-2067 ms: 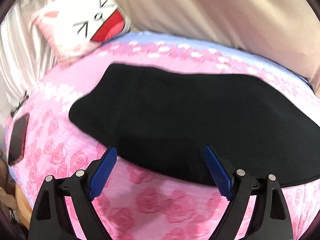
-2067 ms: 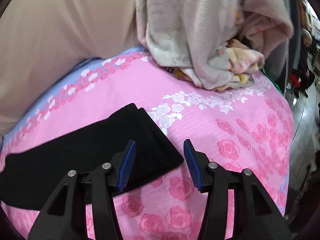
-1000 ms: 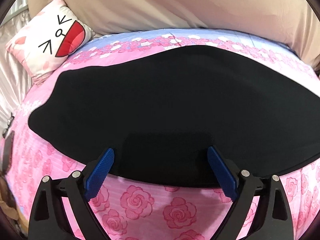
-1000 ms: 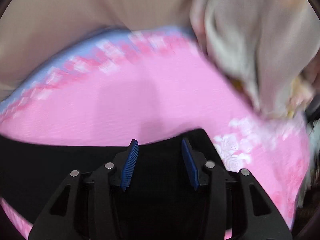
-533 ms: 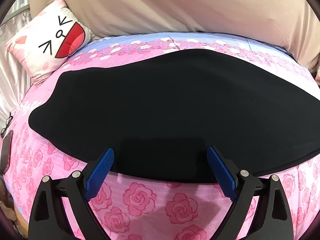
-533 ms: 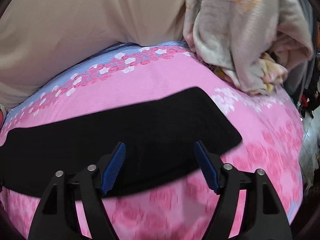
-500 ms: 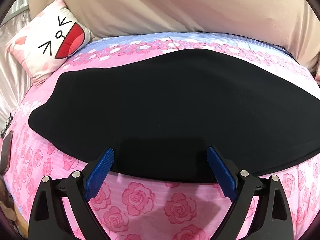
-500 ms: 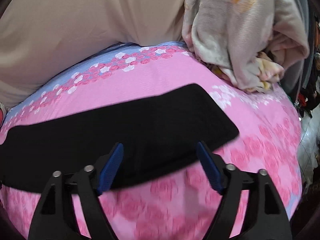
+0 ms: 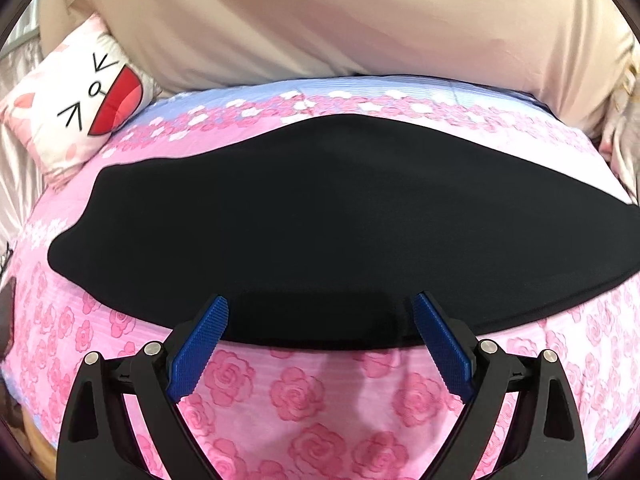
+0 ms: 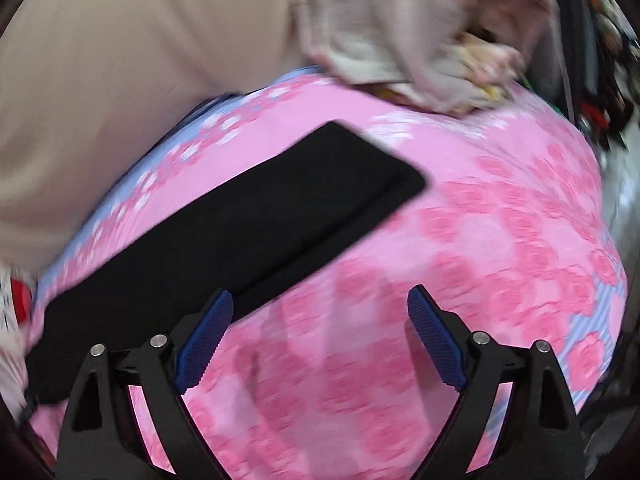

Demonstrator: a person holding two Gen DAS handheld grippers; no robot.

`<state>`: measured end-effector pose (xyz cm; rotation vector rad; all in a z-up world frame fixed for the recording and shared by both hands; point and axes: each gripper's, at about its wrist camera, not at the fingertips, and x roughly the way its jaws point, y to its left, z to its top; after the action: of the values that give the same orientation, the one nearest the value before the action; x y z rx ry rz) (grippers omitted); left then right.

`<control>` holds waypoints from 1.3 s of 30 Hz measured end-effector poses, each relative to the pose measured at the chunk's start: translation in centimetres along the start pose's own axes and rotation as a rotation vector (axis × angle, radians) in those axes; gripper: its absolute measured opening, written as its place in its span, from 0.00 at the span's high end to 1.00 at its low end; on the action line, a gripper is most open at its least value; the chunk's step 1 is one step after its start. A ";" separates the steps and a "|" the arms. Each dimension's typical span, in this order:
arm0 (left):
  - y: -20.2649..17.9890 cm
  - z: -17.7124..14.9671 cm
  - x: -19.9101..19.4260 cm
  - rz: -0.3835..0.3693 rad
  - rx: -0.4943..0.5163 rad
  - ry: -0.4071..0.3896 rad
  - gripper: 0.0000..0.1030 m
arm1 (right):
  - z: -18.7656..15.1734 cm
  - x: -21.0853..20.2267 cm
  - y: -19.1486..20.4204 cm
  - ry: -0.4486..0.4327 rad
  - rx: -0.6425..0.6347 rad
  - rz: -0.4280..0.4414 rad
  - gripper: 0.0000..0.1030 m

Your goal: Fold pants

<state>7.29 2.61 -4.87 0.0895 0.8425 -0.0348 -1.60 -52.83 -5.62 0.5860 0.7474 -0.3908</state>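
Right wrist view blurred throughout: rose print of the bedsheet (image 10: 500,240) between and beyond the jaws smeared, crumpled blanket (image 10: 400,40) far ahead indistinct. Black pants (image 10: 240,232) run out of frame left of the jaws. Left wrist view: pants (image 9: 320,220) cut off at right; cartoon-face pillow (image 9: 80,112) clipped far left.

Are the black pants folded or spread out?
Folded lengthwise: the pants lie flat as one narrow strip on the pink bedsheet, with a doubled edge at the end.
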 end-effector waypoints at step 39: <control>-7.1 -0.8 1.5 -0.057 0.075 0.014 0.11 | 7.8 7.1 -2.0 0.038 -0.138 -0.086 0.79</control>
<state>7.20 -4.37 -6.99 0.1367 0.8573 -0.1192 6.18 -60.12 -6.92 0.4332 0.8310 -0.4046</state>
